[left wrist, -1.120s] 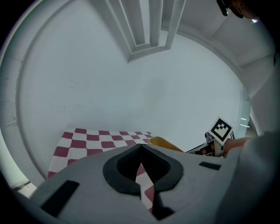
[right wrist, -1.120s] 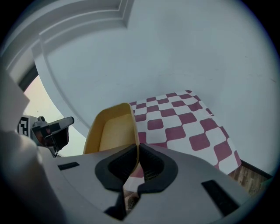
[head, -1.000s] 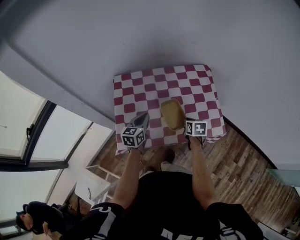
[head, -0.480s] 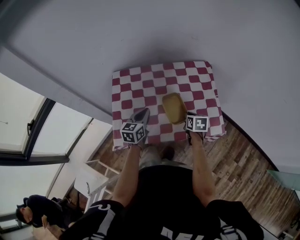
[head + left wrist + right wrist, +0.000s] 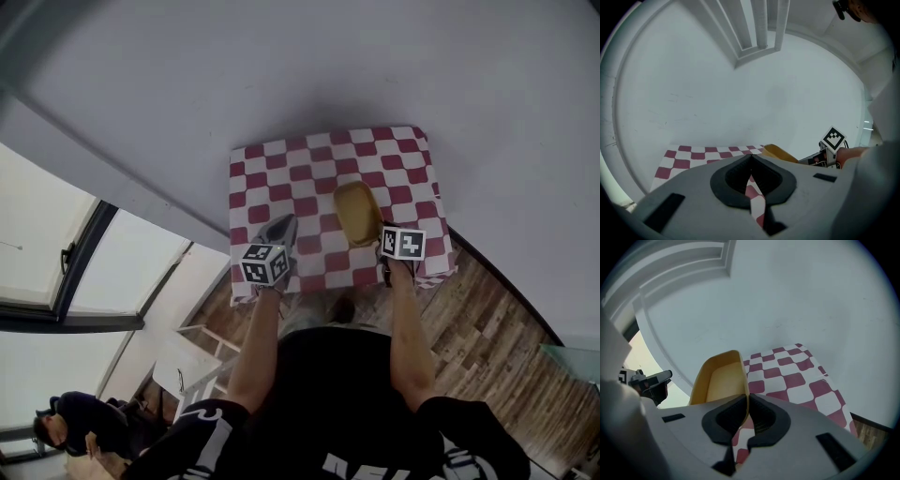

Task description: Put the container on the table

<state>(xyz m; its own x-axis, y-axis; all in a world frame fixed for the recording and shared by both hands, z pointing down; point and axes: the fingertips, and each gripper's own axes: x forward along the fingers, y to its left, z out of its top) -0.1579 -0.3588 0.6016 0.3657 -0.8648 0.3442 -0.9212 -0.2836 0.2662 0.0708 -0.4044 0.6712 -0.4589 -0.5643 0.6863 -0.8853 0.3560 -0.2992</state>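
A yellow open container (image 5: 357, 212) hangs over the table (image 5: 281, 178), which wears a red and white checked cloth. My right gripper (image 5: 381, 241) is shut on the container's near wall. In the right gripper view the pads pinch the thin rim (image 5: 746, 399) and the container (image 5: 719, 378) reaches out ahead over the cloth. Whether its base touches the cloth I cannot tell. My left gripper (image 5: 287, 223) hovers over the table's near left part, shut with nothing in it. In the left gripper view its tips (image 5: 751, 158) meet, and the container (image 5: 780, 152) lies to the right.
The table stands against a plain grey wall (image 5: 375, 66). A large window (image 5: 56, 272) is at the left. Wood floor (image 5: 497, 328) runs along the table's right and near sides. A white stand (image 5: 192, 361) and another person (image 5: 70, 422) are at the lower left.
My right gripper has carried the container a little farther in over the table and to the right. The left gripper has stayed about where it was.
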